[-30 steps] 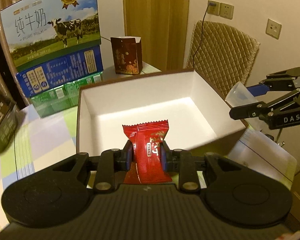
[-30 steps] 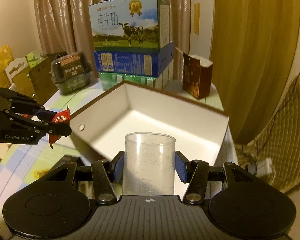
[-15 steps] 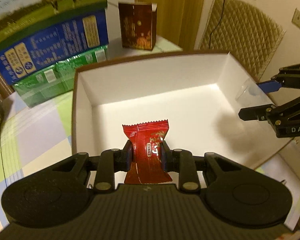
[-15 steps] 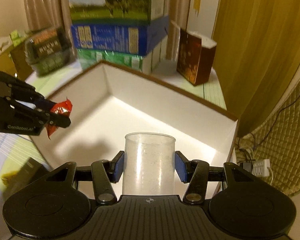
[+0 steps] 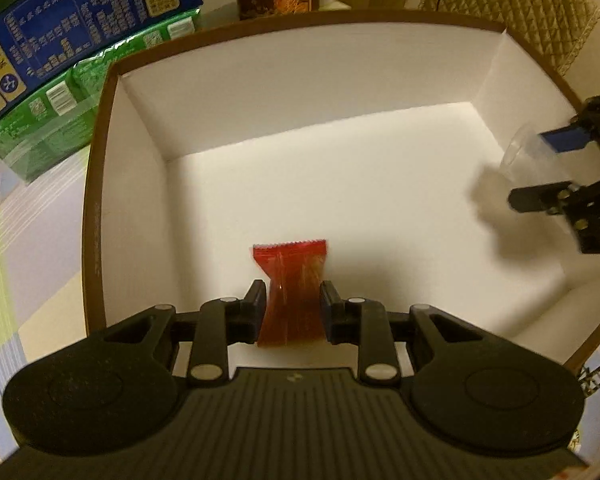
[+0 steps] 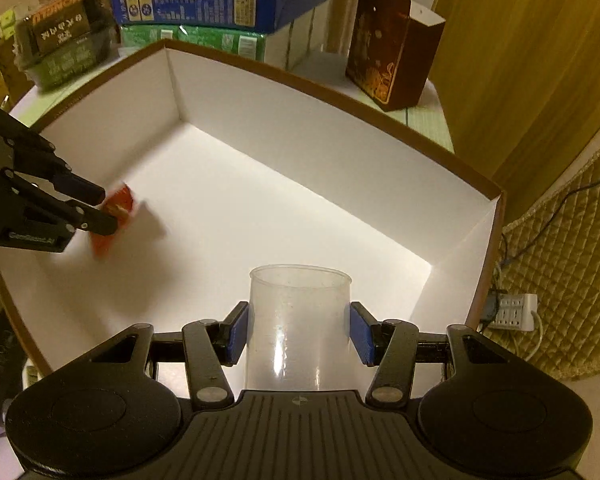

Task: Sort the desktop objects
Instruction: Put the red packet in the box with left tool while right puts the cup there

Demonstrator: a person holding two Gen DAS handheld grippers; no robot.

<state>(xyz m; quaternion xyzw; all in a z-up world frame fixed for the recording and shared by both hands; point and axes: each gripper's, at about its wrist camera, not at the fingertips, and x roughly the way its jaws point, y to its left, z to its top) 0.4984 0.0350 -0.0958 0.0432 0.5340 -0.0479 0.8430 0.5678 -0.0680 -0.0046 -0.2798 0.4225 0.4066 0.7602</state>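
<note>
In the left wrist view the red snack packet [image 5: 291,292] is blurred, its print unreadable, and its lower end is hidden behind the left gripper [image 5: 292,300]. At the right edge the right gripper [image 5: 540,168] is cut off, and the clear cup [image 5: 528,160] it carries is smeared. The blue carton [image 5: 80,20] at upper left runs off the frame. In the right wrist view the packet is a red smear at centre left, and the cup's base is hidden. The dark tub [image 6: 64,52] at upper left is blurred.
</note>
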